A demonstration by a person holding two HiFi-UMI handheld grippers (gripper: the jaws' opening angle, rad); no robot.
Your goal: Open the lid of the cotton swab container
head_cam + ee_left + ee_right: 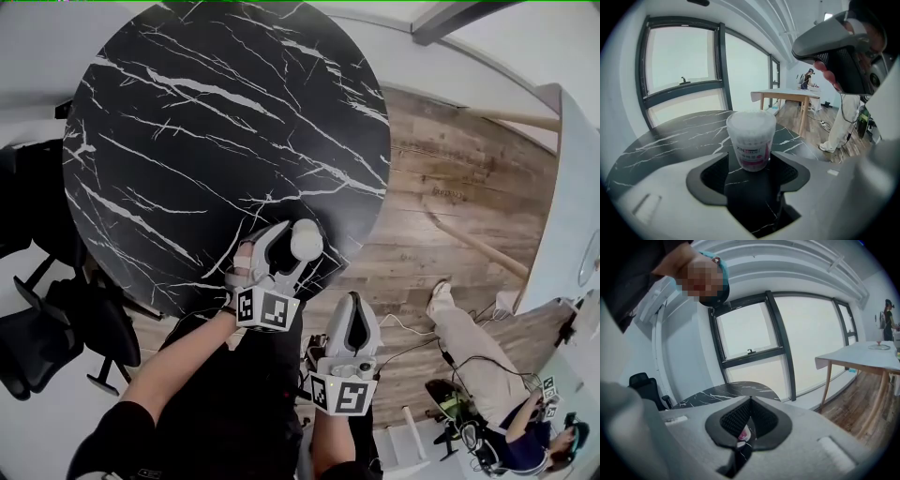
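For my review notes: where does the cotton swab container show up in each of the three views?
Head view: cotton swab container near picture centre, at the black marble table's near edge.
Left gripper view: centre, upright between the left gripper's open claw.
Right gripper view: only a pink-and-white sliver under the right gripper's shut claw, probably it.
Shared landmark: the black marble table.

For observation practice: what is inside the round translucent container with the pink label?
White cotton swabs show through the translucent container; its pink label and closed lid hide the rest.
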